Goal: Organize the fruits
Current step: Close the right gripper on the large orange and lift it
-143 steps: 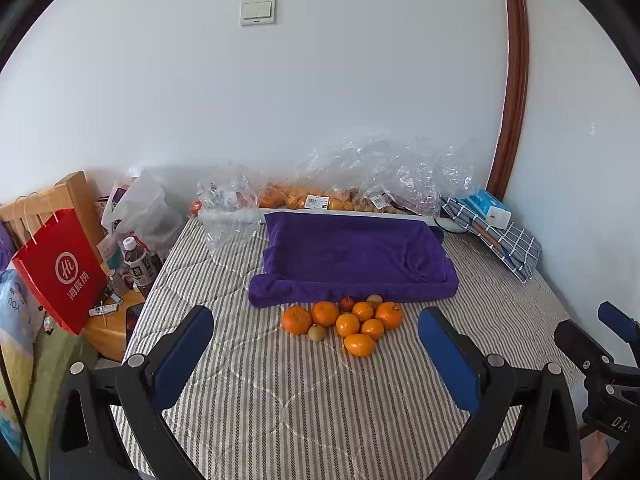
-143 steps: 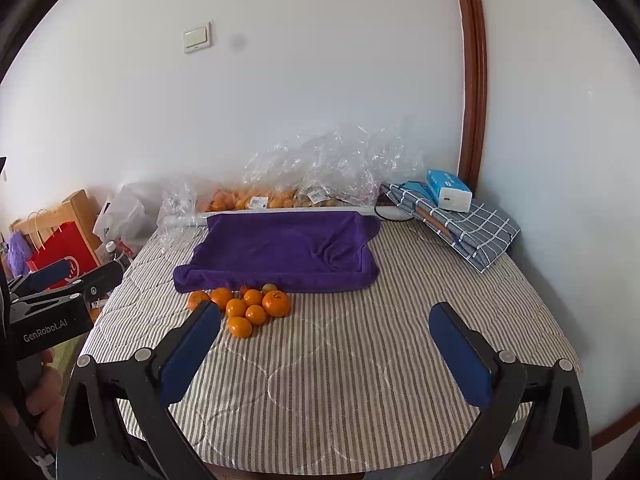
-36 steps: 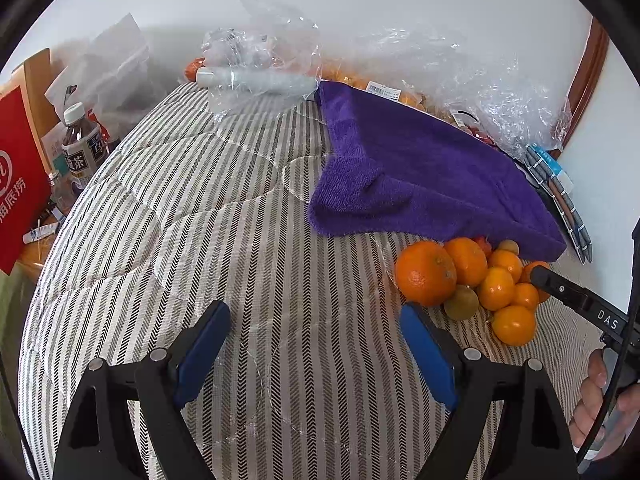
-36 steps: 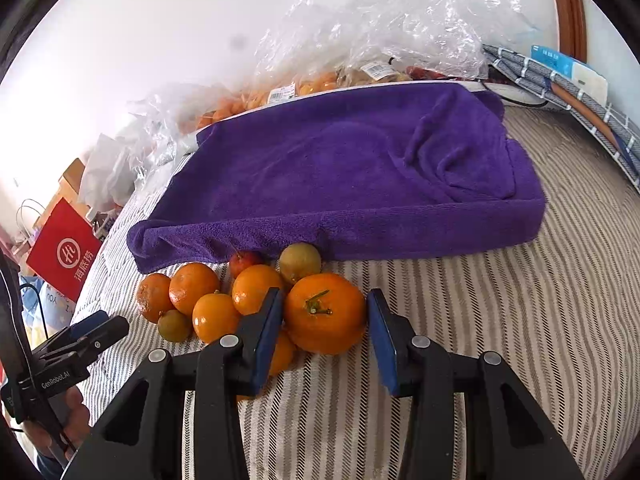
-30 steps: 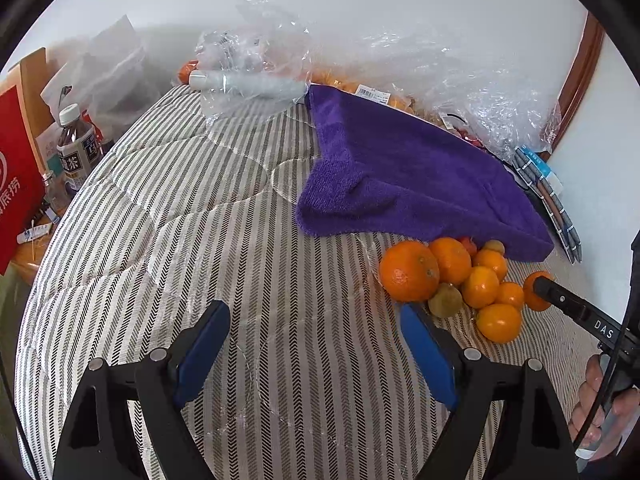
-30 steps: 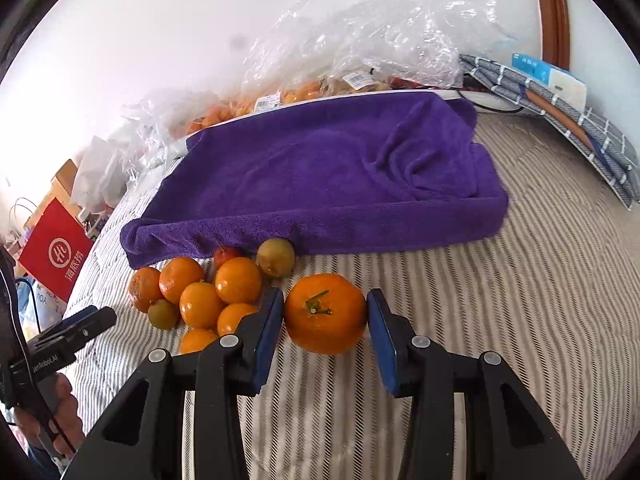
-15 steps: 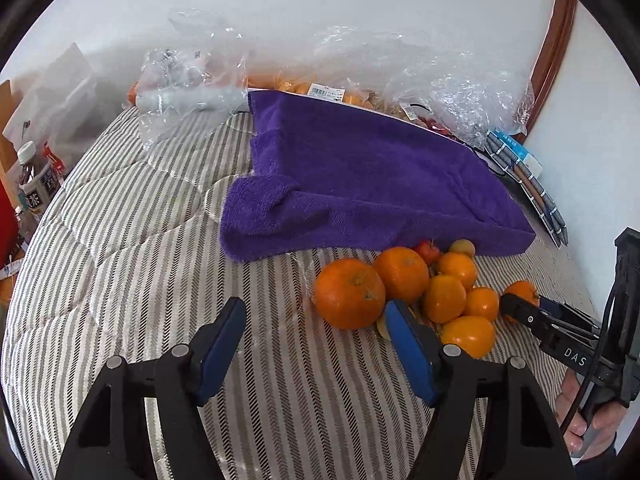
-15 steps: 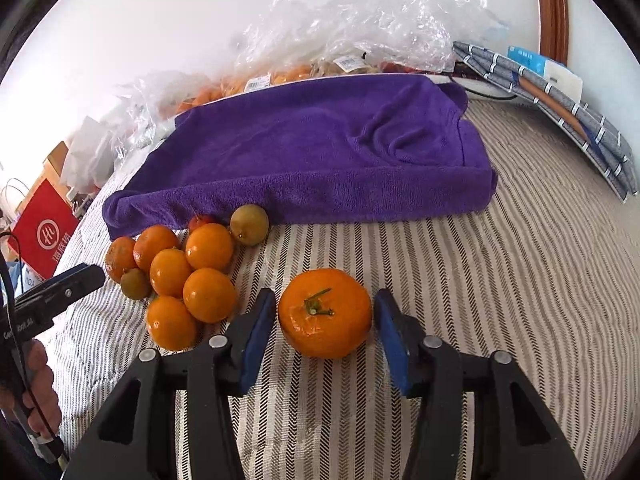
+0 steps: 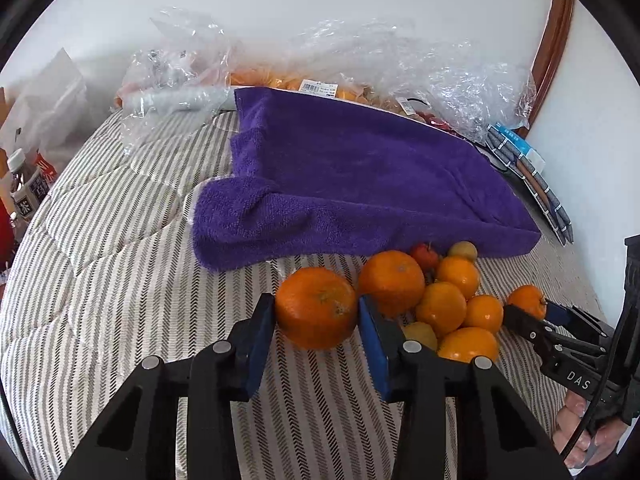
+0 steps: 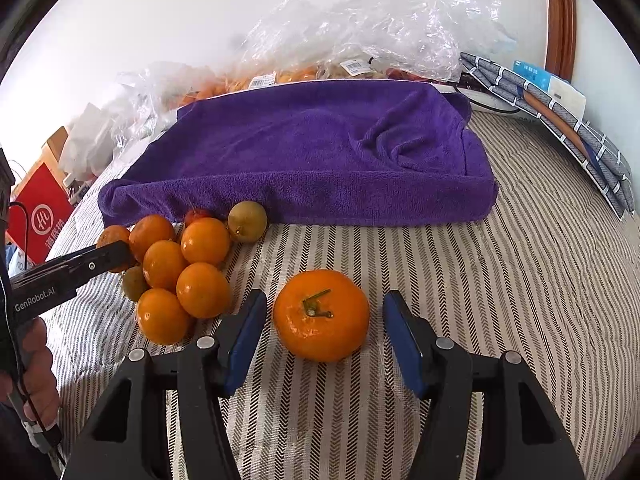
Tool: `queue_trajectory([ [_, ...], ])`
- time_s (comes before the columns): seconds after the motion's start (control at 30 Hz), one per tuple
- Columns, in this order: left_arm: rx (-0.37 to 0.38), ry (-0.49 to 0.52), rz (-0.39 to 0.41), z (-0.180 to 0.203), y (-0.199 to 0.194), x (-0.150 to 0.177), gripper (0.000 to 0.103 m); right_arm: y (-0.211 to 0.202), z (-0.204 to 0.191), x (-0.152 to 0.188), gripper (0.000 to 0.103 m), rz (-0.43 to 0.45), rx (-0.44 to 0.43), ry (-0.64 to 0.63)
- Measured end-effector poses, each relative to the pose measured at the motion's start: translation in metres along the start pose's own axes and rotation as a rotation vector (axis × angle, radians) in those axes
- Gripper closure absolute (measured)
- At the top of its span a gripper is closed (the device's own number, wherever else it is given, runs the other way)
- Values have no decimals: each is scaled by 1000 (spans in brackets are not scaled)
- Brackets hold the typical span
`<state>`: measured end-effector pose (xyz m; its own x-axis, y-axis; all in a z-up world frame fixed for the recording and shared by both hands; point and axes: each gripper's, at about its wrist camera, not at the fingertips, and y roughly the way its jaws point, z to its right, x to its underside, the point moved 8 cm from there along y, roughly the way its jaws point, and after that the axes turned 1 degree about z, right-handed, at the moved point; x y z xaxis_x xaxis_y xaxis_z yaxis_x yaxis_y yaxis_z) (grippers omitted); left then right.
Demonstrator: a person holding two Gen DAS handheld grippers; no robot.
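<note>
A pile of oranges (image 10: 178, 268) with small green-yellow and red fruits lies on the striped cloth in front of a folded purple towel (image 10: 320, 152). My left gripper (image 9: 316, 320) is shut on a large orange (image 9: 316, 306) at the pile's left end. My right gripper (image 10: 322, 332) is open around a separate stemmed orange (image 10: 321, 315) that rests on the cloth to the right of the pile, and its pads stand apart from the fruit. The pile (image 9: 444, 304) and the towel (image 9: 360, 184) also show in the left wrist view.
Clear plastic bags (image 10: 360, 28) with more fruit lie behind the towel by the wall. A checked cloth (image 10: 560, 120) with a blue box lies at the far right. A red bag (image 10: 40, 216) and bottles (image 9: 24, 192) stand off the left edge.
My left gripper moved in and closed on the large orange. My right gripper carried the stemmed orange away from the pile, set it on the cloth and opened.
</note>
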<state>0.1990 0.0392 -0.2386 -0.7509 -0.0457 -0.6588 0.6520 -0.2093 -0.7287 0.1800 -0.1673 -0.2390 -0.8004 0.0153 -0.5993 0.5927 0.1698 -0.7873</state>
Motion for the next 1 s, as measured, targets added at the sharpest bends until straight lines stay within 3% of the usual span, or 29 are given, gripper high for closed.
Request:
queue_trajectory([
  [0.07, -47, -14, -6, -8, -2, 2, 63, 0, -1, 0, 43, 1, 3, -1],
  [0.37, -82, -6, -5, -12, 2, 4, 58, 0, -4, 2, 41, -9, 35, -32],
  [0.63, -41, 10, -15, -7, 4, 4, 43, 2, -6, 3, 39, -17, 76, -60],
  [0.77, -45, 16, -14, -6, 4, 4, 43, 1, -4, 3, 39, -11, 59, -34],
  [0.83, -36, 7, -10, -7, 4, 4, 43, 1, -3, 2, 41, -8, 65, -30],
  [0.93, -11, -34, 5, -13, 1, 3, 63, 1, -2, 2, 47, -5, 77, -26],
  [1.0, 29, -77, 19, -17, -1, 4, 63, 0, -2, 2, 55, 2, 49, -22],
])
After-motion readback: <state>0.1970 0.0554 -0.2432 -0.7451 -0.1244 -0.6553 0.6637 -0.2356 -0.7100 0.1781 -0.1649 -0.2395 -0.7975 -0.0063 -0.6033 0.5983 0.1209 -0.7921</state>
